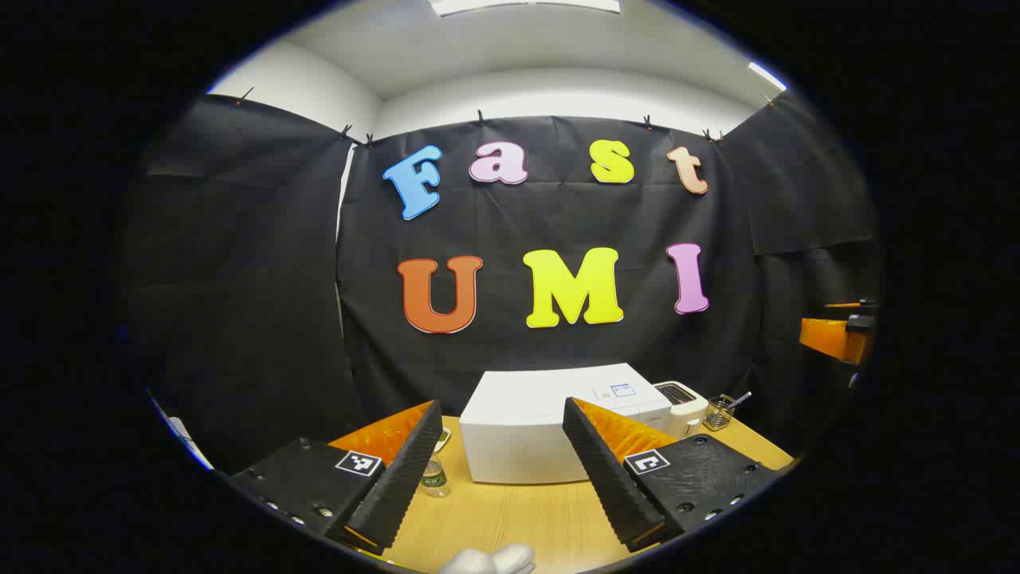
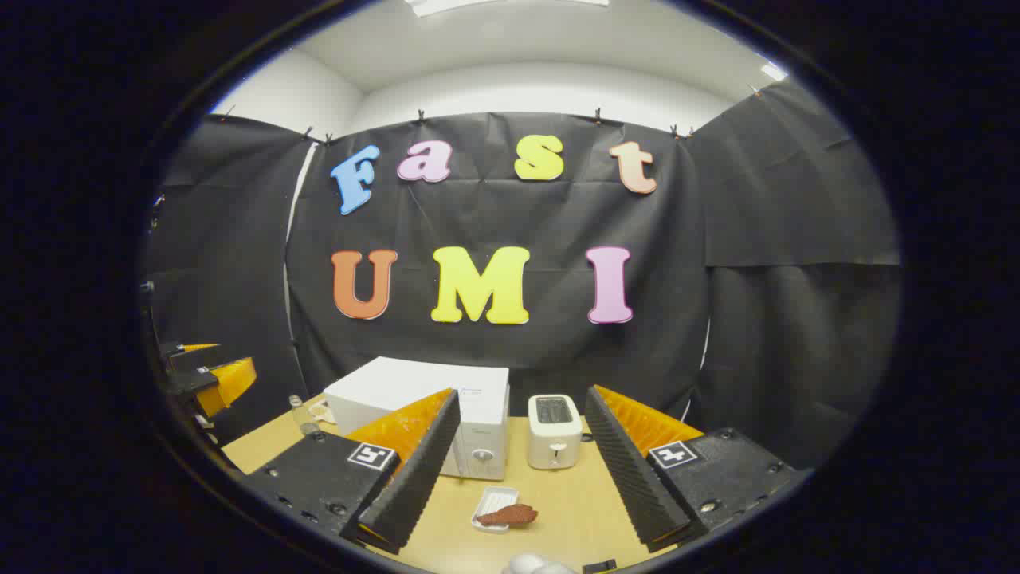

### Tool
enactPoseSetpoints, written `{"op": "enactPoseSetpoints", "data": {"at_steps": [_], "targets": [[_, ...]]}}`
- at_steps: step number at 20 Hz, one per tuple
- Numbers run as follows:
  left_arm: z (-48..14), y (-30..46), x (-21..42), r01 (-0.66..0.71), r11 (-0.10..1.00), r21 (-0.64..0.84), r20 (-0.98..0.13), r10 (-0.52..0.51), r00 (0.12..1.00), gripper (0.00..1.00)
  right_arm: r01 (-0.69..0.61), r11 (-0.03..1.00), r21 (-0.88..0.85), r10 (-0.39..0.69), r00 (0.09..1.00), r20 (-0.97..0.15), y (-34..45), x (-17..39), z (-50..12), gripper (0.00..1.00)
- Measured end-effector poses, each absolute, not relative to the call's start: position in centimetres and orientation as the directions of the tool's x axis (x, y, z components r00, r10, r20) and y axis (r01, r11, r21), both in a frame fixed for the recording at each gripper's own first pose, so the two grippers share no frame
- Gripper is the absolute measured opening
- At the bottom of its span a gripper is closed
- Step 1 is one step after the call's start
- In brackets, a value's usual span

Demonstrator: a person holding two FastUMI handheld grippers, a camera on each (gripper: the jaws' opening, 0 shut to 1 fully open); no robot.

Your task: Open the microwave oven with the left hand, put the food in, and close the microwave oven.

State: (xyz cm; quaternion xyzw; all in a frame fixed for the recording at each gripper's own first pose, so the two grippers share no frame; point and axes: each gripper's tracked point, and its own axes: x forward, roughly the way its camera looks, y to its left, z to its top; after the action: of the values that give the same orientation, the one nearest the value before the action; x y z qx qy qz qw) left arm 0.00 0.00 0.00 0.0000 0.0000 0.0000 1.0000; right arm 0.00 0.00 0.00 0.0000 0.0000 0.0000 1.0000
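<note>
Left gripper (image 1: 502, 454) — ridged fingers, black mounts, square markers, screws.

No text can be read: the sticker (image 1: 622, 390) on top of the microwave (image 1: 550, 434) is too small to make out, and each gripper's fingers carry only a square black-and-white marker (image 1: 358, 462), no words.

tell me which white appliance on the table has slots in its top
The toaster, the small one standing right of the microwave. The microwave is a bigger box with a flat plain top.
</note>
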Motion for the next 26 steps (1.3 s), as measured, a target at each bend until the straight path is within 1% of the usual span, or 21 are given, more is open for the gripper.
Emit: {"op": "enactPoseSetpoints", "data": {"at_steps": [4,7,15,20,23,26], "targets": [[-0.4,0.0,0.3,-0.01,1.0,0.011,-0.008,0.011,1.0,0.95,0.002,1.0,-0.011,-0.002,1.0,0.003,-0.4,0.2,0.0,1.0],[-0.9,-0.5,0.5,-0.001,1.0,0.025,-0.024,0.002,1.0,0.95,0.001,1.0,0.003,-0.001,1.0,-0.002,-0.4,0.3,-0.3,1.0],[-0.8,-2.0,1.0,0.027,0.999,0.034,-0.02,-0.026,0.999,0.95,0.018,1.0,0.019,-0.017,1.0,-0.014,-1.4,0.6,-1.3,1.0],[-2.6,-4.2,2.2,0.057,0.998,0.017,-0.04,-0.056,0.998,0.95,0.028,0.999,0.017,-0.028,0.999,-0.019,-2.8,0.5,-0.9,1.0],[-5.1,-6.5,3.6,0.081,0.997,0.01,-0.066,-0.08,0.995,0.95,0.044,0.999,0.01,-0.043,0.999,-0.014,-4.2,0.9,0.0,1.0],[-7.2,-9.6,5.4,0.113,0.994,-0.009,-0.063,-0.114,0.992,0.95,0.061,0.998,-0.007,-0.061,0.998,-0.017,-5.8,0.8,0.4,1.0]]}}
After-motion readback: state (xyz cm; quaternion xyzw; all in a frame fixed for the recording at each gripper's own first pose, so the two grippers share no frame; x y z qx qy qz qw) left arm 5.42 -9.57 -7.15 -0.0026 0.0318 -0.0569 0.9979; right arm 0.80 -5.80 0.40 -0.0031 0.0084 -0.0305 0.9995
